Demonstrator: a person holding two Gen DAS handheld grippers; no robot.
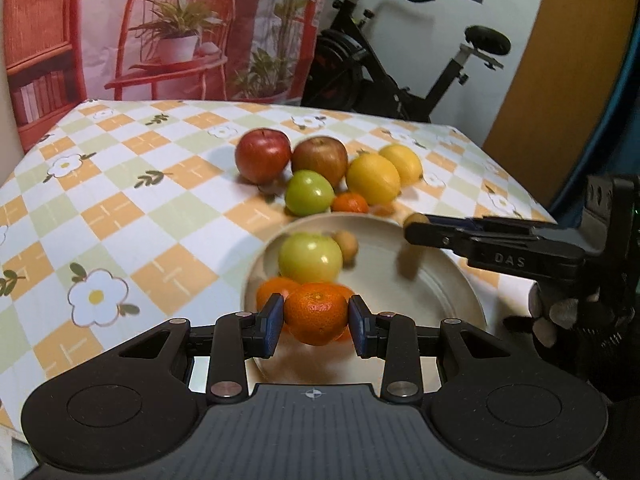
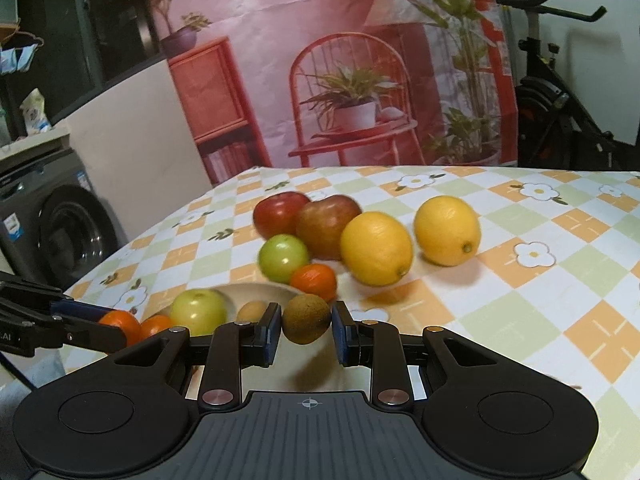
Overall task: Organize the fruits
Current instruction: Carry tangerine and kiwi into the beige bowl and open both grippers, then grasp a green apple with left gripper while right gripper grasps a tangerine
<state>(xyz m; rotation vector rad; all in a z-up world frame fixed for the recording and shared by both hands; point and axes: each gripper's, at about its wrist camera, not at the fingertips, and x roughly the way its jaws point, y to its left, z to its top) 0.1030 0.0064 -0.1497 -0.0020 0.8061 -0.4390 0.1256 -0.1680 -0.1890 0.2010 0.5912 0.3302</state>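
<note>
My left gripper (image 1: 316,314) is shut on a mandarin (image 1: 317,312), held just over the near rim of a cream plate (image 1: 440,292). On the plate lie a green apple (image 1: 310,259), another mandarin (image 1: 271,290) and a small brown fruit (image 1: 346,243). My right gripper (image 2: 306,322) is shut on a kiwi (image 2: 307,319) above the plate (image 2: 256,290); the left wrist view shows it coming in from the right, right gripper (image 1: 416,226). Behind the plate, on the cloth, sit two red apples (image 1: 263,155), a green apple (image 1: 309,193), a mandarin (image 1: 350,203) and two lemons (image 1: 373,178).
The table wears a checked cloth with flowers (image 1: 96,300). A printed backdrop (image 1: 180,28) hangs behind it, an exercise bike (image 1: 400,80) stands at the back right, and a washing machine (image 2: 60,232) stands to the left of the table. A gloved hand (image 1: 560,320) holds the right gripper.
</note>
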